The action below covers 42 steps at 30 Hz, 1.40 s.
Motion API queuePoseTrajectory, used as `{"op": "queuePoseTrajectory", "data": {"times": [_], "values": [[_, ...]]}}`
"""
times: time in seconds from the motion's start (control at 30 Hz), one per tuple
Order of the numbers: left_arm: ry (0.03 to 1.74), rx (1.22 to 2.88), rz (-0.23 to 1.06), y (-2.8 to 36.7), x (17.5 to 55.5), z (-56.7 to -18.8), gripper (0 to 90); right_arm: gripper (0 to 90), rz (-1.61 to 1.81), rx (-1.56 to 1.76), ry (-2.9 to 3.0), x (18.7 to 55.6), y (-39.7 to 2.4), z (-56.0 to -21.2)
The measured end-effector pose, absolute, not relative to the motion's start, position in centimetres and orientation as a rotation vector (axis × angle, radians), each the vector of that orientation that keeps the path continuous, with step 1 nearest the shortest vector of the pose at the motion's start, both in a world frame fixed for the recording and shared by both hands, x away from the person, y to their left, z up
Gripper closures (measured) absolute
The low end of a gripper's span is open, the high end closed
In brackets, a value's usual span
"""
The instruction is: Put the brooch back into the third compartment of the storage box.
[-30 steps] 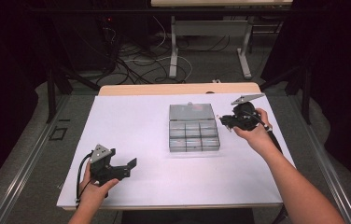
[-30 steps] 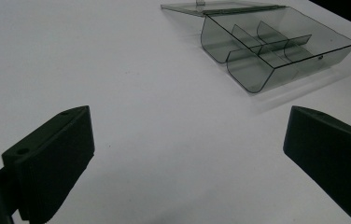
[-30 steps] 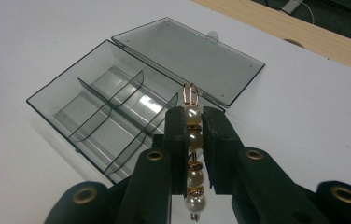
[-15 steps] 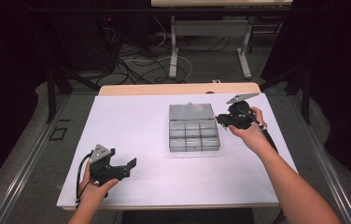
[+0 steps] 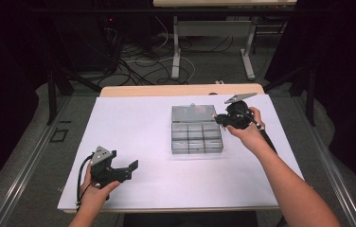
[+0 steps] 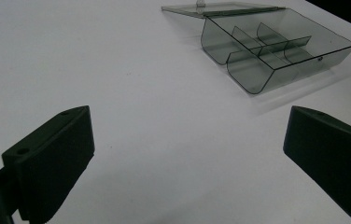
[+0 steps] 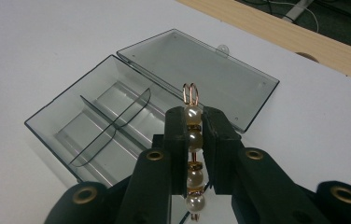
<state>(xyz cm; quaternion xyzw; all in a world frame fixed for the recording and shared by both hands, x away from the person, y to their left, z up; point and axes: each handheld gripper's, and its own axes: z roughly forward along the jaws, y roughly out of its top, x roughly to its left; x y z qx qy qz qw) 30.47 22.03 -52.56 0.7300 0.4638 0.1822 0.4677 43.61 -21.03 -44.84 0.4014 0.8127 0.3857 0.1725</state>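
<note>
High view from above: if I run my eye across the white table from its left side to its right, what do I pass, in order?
Left gripper held in the person's left hand → bare white table → open clear compartment box → right gripper, held in the right hand.

My right gripper covers the sides of the pearl hairpin, and the pin's lower end runs off the bottom edge. In the high view the pin is too small to make out. My left gripper is cut off below, and the compartment box loses a corner at the top.
</note>
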Motion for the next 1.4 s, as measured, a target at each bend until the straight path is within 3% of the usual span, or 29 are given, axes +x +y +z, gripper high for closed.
{"op": "queuePoseTrajectory", "data": {"times": [1.4], "values": [[1.133, 1.792, 0.445, 22.0, 30.6, -52.6, 1.8, 80.9, 1.063, 1.234, 2.330, 45.8, -19.2, -47.0]]}}
